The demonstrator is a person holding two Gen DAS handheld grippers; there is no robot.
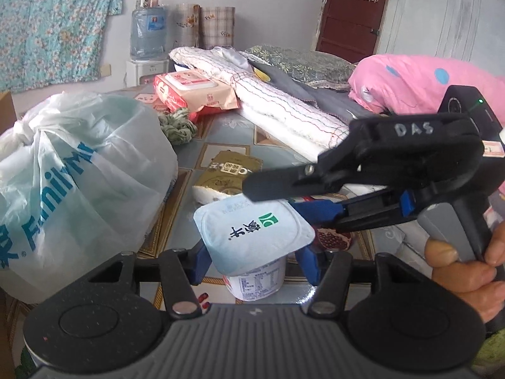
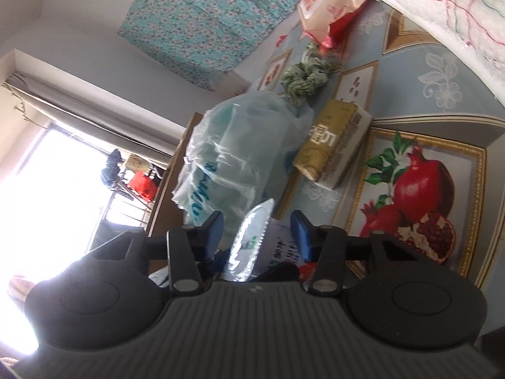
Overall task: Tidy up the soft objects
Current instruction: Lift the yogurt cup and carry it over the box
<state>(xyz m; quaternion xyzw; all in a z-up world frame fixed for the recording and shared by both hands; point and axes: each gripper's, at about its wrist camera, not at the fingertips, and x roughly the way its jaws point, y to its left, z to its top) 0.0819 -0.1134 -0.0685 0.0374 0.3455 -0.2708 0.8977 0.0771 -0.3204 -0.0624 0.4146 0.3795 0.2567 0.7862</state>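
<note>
Yogurt cup (image 1: 255, 246), white plastic with a foil lid: light, crushable. Our left fingers (image 1: 252, 260) pinch its sides; right fingers (image 1: 285, 199) straddle the lid rim, not pressing.

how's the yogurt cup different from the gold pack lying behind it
The yogurt cup stands upright between the left gripper's fingers; the gold pack lies flat on the patterned tablecloth, untouched. The cup is white with a pale blue foil lid; the pack is gold with dark print. The cup tapers from a square-rimmed top; the pack is a soft block. Both are sealed packaged goods.
</note>
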